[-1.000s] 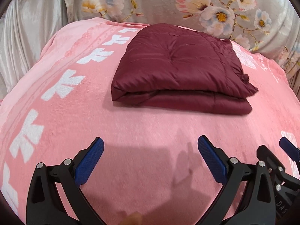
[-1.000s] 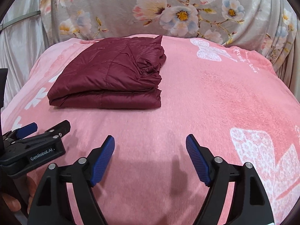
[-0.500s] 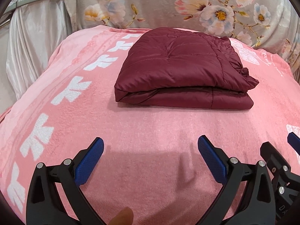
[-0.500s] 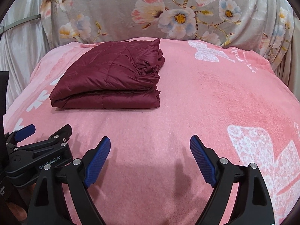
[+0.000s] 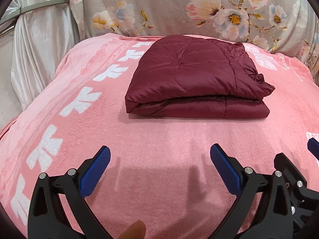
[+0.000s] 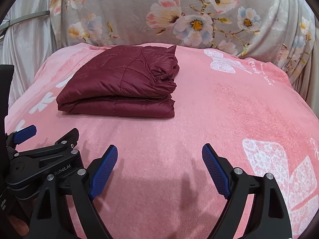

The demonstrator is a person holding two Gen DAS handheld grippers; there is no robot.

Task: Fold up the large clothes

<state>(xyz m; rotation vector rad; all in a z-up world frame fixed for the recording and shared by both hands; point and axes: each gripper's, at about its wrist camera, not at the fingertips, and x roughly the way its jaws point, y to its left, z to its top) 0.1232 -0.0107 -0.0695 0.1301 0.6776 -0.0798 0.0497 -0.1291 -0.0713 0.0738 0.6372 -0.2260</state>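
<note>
Going left to right: silvery curtain (image 5: 39, 45) hangs at the far left, then the pink blanket (image 5: 159, 139) with its row of white bow-like prints (image 5: 81, 103) running away from the camera. The left gripper (image 5: 159, 165) hovers low over bare blanket, jaws spread wide, nothing between them. A fingertip (image 5: 135, 229) pokes in at the bottom edge.

The dark red quilted jacket (image 5: 195, 79) sits folded into a flat stacked rectangle on the far half of the blanket, well apart from both grippers. Its long side runs left-right across the bed; the smooth fold edge faces the cameras and the bunched, ruffled end points right.

The right gripper (image 6: 159, 165) is just beside the left one, also spread wide and empty. The floral grey cover (image 6: 179, 20) sits behind everything.
</note>
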